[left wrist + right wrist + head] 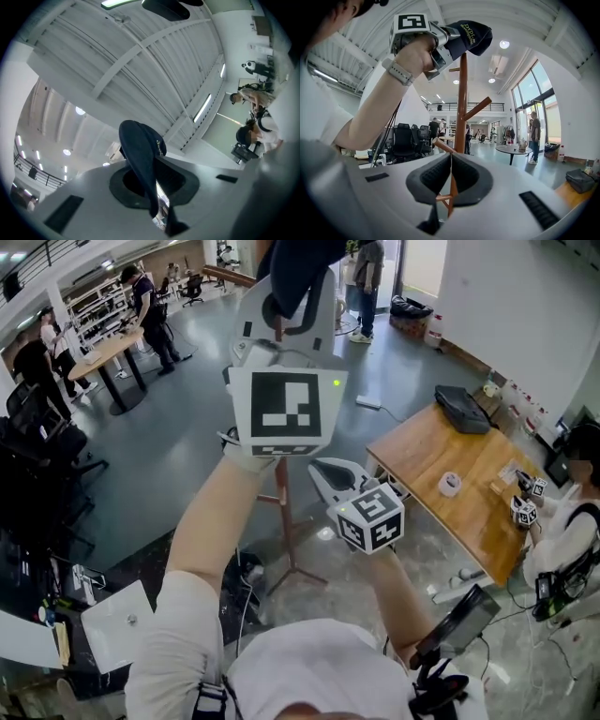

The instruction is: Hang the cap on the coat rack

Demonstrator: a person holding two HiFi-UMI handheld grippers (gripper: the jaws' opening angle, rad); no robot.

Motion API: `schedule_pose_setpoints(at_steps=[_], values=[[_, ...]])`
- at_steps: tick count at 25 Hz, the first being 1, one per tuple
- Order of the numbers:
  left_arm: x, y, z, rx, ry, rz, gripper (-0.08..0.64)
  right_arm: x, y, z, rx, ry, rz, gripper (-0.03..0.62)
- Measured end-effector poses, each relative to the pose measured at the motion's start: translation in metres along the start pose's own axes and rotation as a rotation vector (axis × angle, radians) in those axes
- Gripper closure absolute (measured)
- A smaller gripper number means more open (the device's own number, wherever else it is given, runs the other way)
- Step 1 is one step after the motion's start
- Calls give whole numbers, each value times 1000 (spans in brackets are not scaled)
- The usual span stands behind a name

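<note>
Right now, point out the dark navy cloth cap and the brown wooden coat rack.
Dark navy cloth cap (474, 40): right gripper view, lettered side of the crown.
Brown wooden coat rack (461, 103): right gripper view, upright pole.

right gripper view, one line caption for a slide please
The left gripper holds the dark cap at the top of the wooden coat rack.

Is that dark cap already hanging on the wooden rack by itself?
No, the left claw is clamped on the cap, holding it up by the top of the coat rack.
</note>
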State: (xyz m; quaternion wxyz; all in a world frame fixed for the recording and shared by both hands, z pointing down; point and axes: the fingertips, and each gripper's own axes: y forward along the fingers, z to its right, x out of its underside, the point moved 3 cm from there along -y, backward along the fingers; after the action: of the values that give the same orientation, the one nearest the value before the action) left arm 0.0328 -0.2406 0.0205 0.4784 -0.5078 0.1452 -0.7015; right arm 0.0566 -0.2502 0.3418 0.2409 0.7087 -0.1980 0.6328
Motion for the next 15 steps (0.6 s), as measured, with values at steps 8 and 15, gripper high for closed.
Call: schedule_pose_setpoints(at_steps=[8, 15], values=[[11, 5, -9, -72, -205, 50, 530, -2, 1, 1, 8, -14, 0, 569], [18, 10, -13, -86, -472, 93, 531, 1, 2, 5, 22, -14, -10, 569]])
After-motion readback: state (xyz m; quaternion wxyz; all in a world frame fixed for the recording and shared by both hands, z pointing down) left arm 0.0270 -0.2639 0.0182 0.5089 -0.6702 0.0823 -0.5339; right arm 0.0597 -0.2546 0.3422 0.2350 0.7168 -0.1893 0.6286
